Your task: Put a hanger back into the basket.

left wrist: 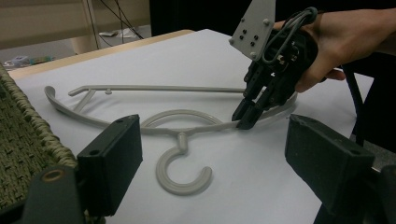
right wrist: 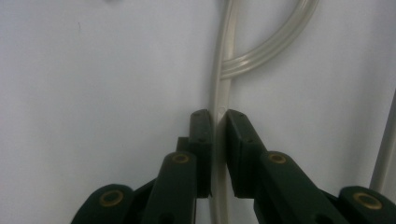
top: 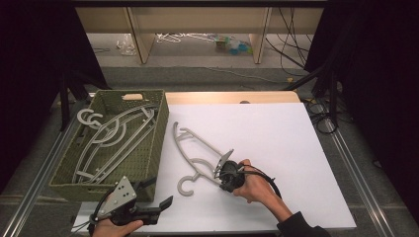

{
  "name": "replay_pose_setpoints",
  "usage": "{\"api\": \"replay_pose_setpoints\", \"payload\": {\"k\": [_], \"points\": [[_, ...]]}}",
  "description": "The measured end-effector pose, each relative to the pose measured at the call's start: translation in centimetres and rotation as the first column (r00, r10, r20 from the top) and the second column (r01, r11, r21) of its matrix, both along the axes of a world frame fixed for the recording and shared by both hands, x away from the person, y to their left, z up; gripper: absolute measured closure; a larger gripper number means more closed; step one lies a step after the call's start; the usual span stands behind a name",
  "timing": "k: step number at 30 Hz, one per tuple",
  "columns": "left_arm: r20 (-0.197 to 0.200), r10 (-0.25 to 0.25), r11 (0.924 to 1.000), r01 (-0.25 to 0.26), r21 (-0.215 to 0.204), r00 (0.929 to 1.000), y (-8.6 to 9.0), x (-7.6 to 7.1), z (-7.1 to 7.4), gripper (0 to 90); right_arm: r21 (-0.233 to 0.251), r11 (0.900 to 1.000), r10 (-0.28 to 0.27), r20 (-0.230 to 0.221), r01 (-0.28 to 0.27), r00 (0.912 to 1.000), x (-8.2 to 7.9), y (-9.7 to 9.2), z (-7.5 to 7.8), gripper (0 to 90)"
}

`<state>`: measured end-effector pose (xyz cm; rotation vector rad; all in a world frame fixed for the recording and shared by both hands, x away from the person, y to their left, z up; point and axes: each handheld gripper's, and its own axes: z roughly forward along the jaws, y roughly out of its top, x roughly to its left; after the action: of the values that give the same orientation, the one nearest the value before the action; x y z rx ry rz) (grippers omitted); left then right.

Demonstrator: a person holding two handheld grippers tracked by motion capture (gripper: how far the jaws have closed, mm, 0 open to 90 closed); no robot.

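Observation:
A grey plastic hanger (top: 193,147) lies flat on the white table (top: 276,143), its hook (top: 186,186) pointing toward the front edge. My right gripper (top: 218,171) is shut on the hanger's lower arm. In the right gripper view the thin bar (right wrist: 223,70) runs between the pads of the right gripper (right wrist: 218,117), which press on it from both sides. The left gripper view shows the right gripper (left wrist: 245,119) pinching the hanger (left wrist: 182,122) from above. My left gripper (top: 158,193) stands open at the front left, beside the basket, with nothing between its jaws (left wrist: 215,149).
A green woven basket (top: 148,160) stands at the table's left and holds several more grey hangers (top: 108,138). Its wall (left wrist: 23,140) sits close to the left gripper. Cables and clutter lie on the floor beyond the table.

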<state>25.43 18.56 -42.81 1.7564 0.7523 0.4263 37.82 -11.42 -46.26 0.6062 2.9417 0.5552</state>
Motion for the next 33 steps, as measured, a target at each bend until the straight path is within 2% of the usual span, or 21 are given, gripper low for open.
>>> {"api": "replay_pose_setpoints", "payload": {"k": [2,4,6,8,9,12,13,14,15,16,17,18,21,24,25,27,28,30,31,32,33], "points": [[-0.009,0.005,1.0,-0.005,-0.005,0.9999,-0.1,0.0,0.0,18.7,0.006,1.0,0.0,0.026,0.0,0.9997,0.0,0.3,-0.1,76.7],[0.002,-0.006,1.0,0.006,-0.001,1.0,-0.2,0.2,-0.1,18.8,-0.009,0.9999,0.01,0.026,-0.01,0.9996,0.1,0.6,-0.1,76.6],[-0.01,0.006,1.0,-0.006,0.002,0.9999,-0.3,0.1,-0.1,18.9,-0.031,0.9995,0.003,0.021,-0.002,0.9998,0.1,0.8,0.0,76.7],[0.007,-0.012,0.9997,0.012,0.022,0.9999,-0.2,0.3,-0.1,19.1,-0.012,0.9999,-0.007,0.018,0.007,0.9998,0.2,0.7,-0.1,78.1],[-0.006,-0.004,1.0,0.004,0.006,1.0,-0.4,0.2,-0.1,19.2,-0.007,1.0,0.005,0.012,-0.005,0.9999,0.3,0.7,-0.1,79.7],[0.016,-0.017,0.999,0.016,0.041,0.9997,-0.6,0.4,0.0,19.2,-0.007,0.9998,0.02,0.015,-0.02,0.9997,0.2,0.7,0.0,80.9],[0.016,-0.015,0.9992,0.014,0.036,0.9998,-0.7,0.5,0.0,19.3,-0.019,0.9996,0.02,0.009,-0.02,0.9998,0.2,0.7,0.1,81.3],[0.023,-0.015,0.9987,0.013,0.05,0.9996,-0.8,0.5,0.1,19.7,-0.015,0.9996,0.023,0.008,-0.023,0.9997,0.1,0.6,0.1,81.7],[0.023,-0.009,0.9988,0.008,0.048,0.9997,-1.0,0.6,0.1,19.9,-0.017,0.9992,0.037,0.005,-0.037,0.9993,0.1,0.4,0.3,81.9],[0.038,-0.016,0.9977,0.013,0.067,0.9992,-1.2,0.6,0.2,19.9,-0.007,0.9986,0.052,-0.006,-0.052,0.9986,-0.1,0.0,0.7,81.9],[0.089,-0.021,0.9926,0.01,0.121,0.9958,-1.3,0.8,0.4,19.9,0.005,0.9977,0.068,-0.018,-0.068,0.9975,-0.2,-0.3,1.1,81.9],[0.107,-0.018,0.9849,-0.001,0.173,0.9941,-1.7,0.7,0.5,20.1,0.013,0.9963,0.086,-0.027,-0.085,0.996,-0.4,-0.6,1.6,81.9],[0.119,-0.058,0.9773,0.032,0.209,0.9912,-2.6,0.6,0.8,22.3,0.043,0.9926,0.116,-0.043,-0.114,0.9924,-1.2,-1.8,2.8,81.9],[0.095,-0.121,0.9638,0.094,0.25,0.9882,-3.9,1.2,0.8,23.7,0.079,0.9848,0.161,-0.071,-0.155,0.9844,-2.0,-3.2,3.8,81.9],[0.074,-0.146,0.958,0.123,0.259,0.9864,-4.1,1.5,0.6,24.7,0.094,0.9829,0.166,-0.074,-0.159,0.9833,-2.3,-3.6,3.9,81.9],[0.022,-0.16,0.9563,0.149,0.252,0.9869,-4.6,2.1,0.3,25.3,0.108,0.9805,0.173,-0.079,-0.164,0.9818,-2.6,-4.1,4.1,81.8],[0.017,-0.16,0.9516,0.149,0.268,0.987,-4.8,2.4,0.1,26.6,0.11,0.9795,0.178,-0.08,-0.169,0.9808,-2.9,-4.4,4.2,81.9],[-0.002,-0.182,0.9355,0.174,0.307,0.9832,-5.4,3.0,-0.2,27.9,0.122,0.9751,0.197,-0.09,-0.186,0.9762,-3.4,-4.9,4.3,81.9],[0.001,-0.192,0.9262,0.181,0.331,0.9813,-5.5,3.2,-0.2,28.9,0.126,0.9721,0.21,-0.091,-0.198,0.9734,-3.7,-5.1,4.5,81.9],[-0.003,-0.191,0.9283,0.182,0.324,0.9815,-5.8,3.3,-0.3,29.8,0.125,0.9711,0.216,-0.092,-0.204,0.9722,-3.8,-5.3,4.6,81.9],[-0.007,-0.212,0.9158,0.201,0.348,0.9773,-6.0,3.5,-0.3,30.4,0.123,0.9702,0.22,-0.094,-0.208,0.9709,-4.0,-5.4,4.7,81.8]]}}
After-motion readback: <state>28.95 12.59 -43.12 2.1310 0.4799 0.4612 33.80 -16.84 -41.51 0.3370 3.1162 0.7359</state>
